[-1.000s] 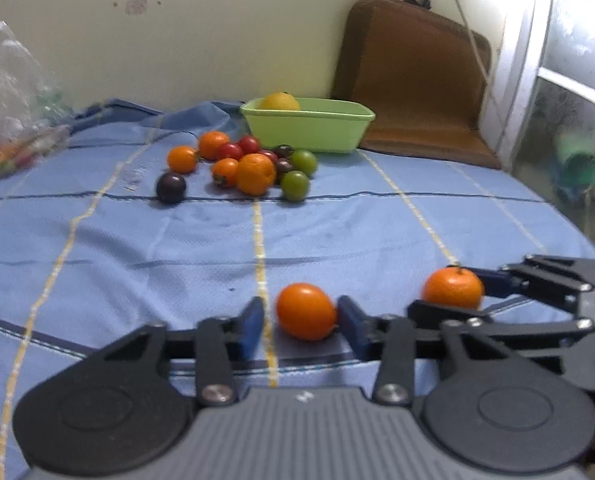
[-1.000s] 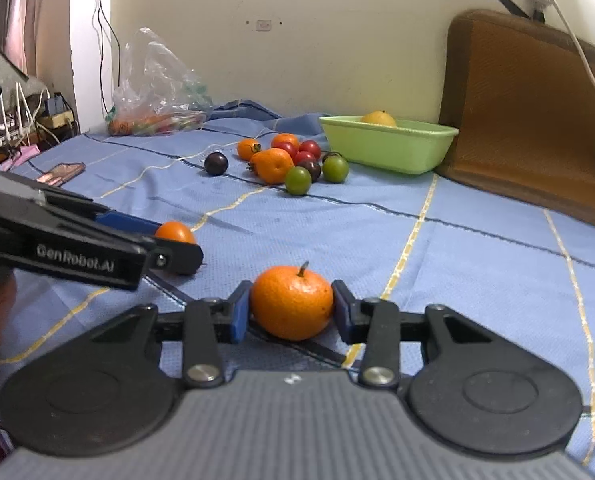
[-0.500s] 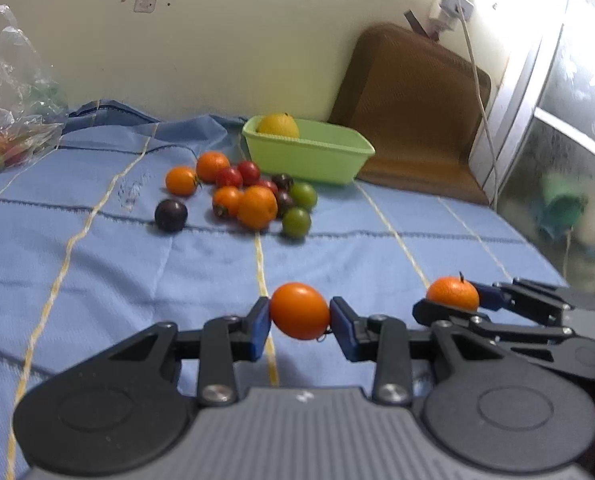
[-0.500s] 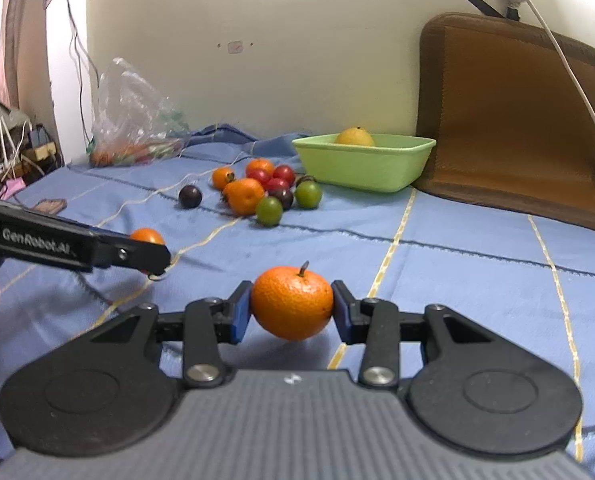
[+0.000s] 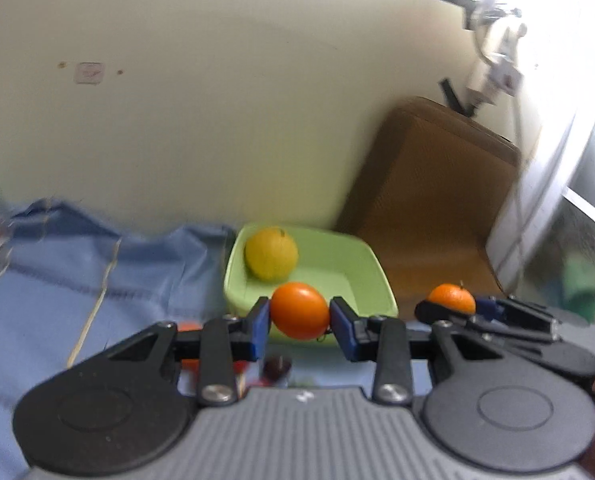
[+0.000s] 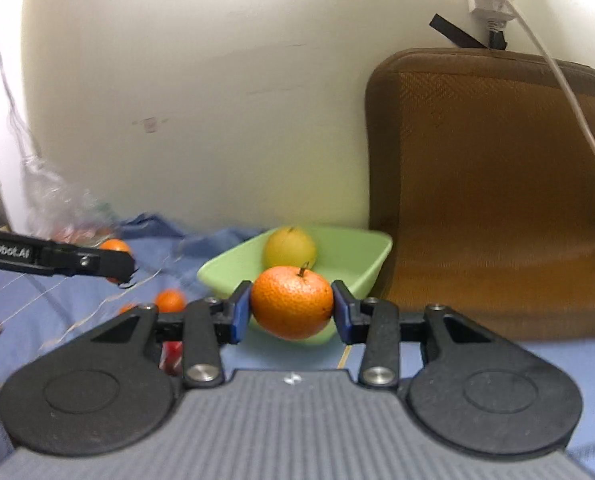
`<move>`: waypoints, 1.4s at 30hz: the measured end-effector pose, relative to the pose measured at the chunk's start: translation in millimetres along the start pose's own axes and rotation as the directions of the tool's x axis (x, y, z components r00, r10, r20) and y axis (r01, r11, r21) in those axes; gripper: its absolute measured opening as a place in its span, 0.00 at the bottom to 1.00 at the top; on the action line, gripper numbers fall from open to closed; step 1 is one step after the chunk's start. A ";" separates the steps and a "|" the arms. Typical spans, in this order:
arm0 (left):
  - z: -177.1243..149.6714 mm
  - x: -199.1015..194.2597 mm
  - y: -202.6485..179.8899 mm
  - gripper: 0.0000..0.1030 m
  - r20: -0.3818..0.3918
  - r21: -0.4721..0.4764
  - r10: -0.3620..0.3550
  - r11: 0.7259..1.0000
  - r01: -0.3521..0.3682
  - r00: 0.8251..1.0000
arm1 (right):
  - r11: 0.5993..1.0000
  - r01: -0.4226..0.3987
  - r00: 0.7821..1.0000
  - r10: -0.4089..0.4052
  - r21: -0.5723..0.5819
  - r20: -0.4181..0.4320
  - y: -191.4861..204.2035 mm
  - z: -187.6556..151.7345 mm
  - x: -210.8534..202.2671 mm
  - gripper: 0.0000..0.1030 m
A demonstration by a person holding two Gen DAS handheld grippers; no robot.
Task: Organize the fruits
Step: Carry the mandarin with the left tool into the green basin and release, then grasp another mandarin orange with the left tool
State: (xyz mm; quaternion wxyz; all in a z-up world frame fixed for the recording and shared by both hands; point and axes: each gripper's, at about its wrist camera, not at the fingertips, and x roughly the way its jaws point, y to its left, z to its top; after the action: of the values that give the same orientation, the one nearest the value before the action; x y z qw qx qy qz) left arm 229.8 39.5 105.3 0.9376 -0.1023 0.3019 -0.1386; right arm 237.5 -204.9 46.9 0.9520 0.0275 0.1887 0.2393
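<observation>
My left gripper [image 5: 300, 322] is shut on a smooth orange fruit [image 5: 300, 310] and holds it in the air just before the near rim of the green bowl [image 5: 353, 276]. A yellow fruit [image 5: 271, 253] lies in the bowl. My right gripper [image 6: 292, 312] is shut on a stemmed mandarin [image 6: 292, 302], held up in front of the same bowl [image 6: 361, 252]. The right gripper and its mandarin [image 5: 452, 298] show at the right of the left wrist view. The left gripper's fruit [image 6: 114, 246] shows at the left of the right wrist view.
Small tomatoes and oranges [image 6: 170, 300] lie on the blue cloth [image 5: 57, 288] below the grippers, mostly hidden. A brown cushion [image 6: 489, 184] leans on the wall right of the bowl. A plastic bag [image 6: 63, 216] sits at far left. A cable [image 6: 553, 64] hangs from a wall socket.
Both grippers have risen and moved forward to the green bowl, each still holding its fruit. The fruit pile has dropped below the fingers.
</observation>
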 end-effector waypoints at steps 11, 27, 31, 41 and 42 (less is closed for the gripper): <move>12.4 116.0 9.0 0.32 -0.143 -0.022 0.063 0.998 -0.067 0.988 | 0.996 0.033 0.996 -0.040 -0.088 -0.078 -8.6 -1.5 78.8 0.43; -46.7 6.9 -1.2 0.48 0.067 -0.047 0.078 0.996 -0.075 0.995 | 1.000 0.022 1.000 -0.022 0.019 0.006 -7.8 -13.6 8.5 0.51; -82.5 -42.5 27.1 0.48 0.093 -0.058 0.110 0.993 -0.105 0.990 | 0.997 -0.023 1.000 0.023 0.074 0.006 4.5 -30.8 -18.3 0.51; -132.5 -81.0 116.2 0.47 0.013 -0.289 0.189 0.941 -0.177 0.982 | 0.993 -0.115 0.990 0.114 -0.008 -0.080 69.7 -64.0 -18.5 0.50; -132.6 -81.2 113.7 0.47 0.014 -0.281 0.177 0.945 -0.166 0.984 | 0.992 -0.127 0.988 0.125 -0.020 -0.092 75.8 -63.9 -14.1 0.50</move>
State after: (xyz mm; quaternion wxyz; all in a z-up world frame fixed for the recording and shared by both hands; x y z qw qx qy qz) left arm 110.2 158.2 12.0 0.9280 -0.2095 0.3079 -0.0104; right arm 168.5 -146.9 3.4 0.9257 0.0164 0.2267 0.3025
